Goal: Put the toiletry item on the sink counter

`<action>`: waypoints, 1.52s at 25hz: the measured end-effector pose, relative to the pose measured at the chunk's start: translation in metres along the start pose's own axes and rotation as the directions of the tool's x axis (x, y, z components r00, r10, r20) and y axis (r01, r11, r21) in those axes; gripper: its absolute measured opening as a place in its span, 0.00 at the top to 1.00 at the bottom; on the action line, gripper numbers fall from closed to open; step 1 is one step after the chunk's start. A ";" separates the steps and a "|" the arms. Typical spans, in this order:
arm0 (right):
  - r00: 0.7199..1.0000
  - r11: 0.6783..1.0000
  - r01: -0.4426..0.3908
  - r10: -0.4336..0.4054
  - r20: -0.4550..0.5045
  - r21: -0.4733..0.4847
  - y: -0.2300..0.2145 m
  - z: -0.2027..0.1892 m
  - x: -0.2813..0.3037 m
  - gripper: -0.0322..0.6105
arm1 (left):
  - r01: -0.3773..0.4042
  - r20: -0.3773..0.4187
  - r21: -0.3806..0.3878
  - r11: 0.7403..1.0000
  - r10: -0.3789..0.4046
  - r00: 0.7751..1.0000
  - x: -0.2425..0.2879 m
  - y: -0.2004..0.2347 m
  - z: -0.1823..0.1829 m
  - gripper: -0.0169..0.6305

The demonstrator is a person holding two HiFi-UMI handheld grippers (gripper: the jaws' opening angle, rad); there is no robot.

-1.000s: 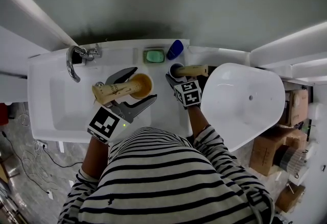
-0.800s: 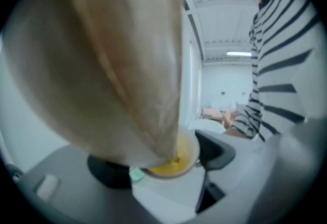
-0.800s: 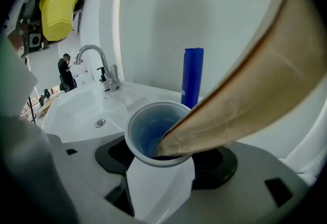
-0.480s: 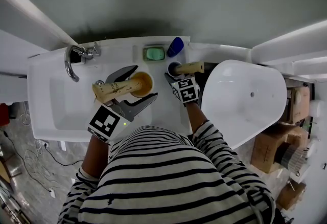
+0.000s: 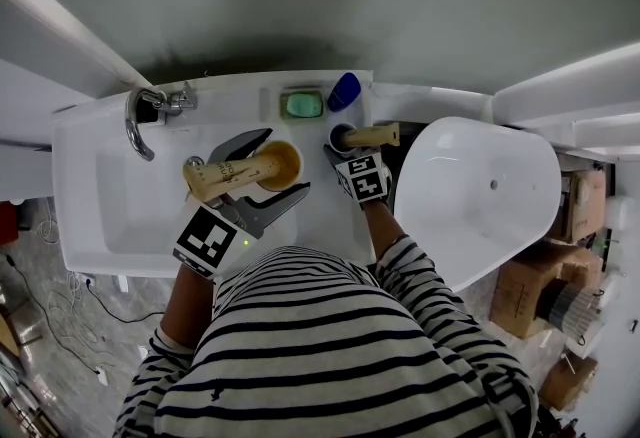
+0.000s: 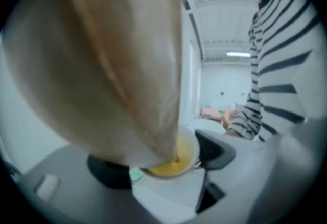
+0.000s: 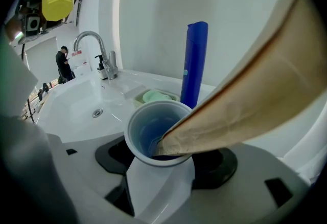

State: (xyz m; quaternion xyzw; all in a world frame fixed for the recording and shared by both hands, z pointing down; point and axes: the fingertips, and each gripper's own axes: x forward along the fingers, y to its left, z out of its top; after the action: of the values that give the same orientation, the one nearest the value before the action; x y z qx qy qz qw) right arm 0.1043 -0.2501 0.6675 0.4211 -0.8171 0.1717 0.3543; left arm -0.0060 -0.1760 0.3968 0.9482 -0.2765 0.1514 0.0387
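Right tongs (image 5: 345, 150): clamped on blue cup (image 7: 145, 133), with tan tube (image 7: 245, 105) leaning out. The cup is held at the desk's (image 5: 240, 108) far right corner, just near of blue bottle (image 7: 194, 64) and soap dish (image 5: 301, 107). Contact with desk not discernible.
Left tongs (image 5: 285, 163): clamped on yellow cup (image 6: 176, 164) with second tube (image 6: 112, 64), by the basin's (image 5: 120, 196) right edge.
Step, as judged: setting down.
Next move: base flat on bare desk, clear of the bottle, then tongs apart.

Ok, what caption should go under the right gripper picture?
The right gripper grips a pale blue plastic cup holding a tan tube; tall blue bottle and green soap behind.
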 end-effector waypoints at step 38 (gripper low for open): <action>0.994 0.999 -0.032 0.032 -0.104 0.000 0.008 -0.017 -0.010 0.44 | 0.003 0.016 -0.001 1.000 -0.003 1.000 -0.002 -0.003 0.002 0.40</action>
State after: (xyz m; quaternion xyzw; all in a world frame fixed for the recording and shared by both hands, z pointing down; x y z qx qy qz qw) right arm 0.1093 -0.2301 0.6720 0.3979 -0.8044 0.1984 0.3940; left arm -0.0059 -0.1727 0.3942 0.9498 -0.2753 0.1439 0.0371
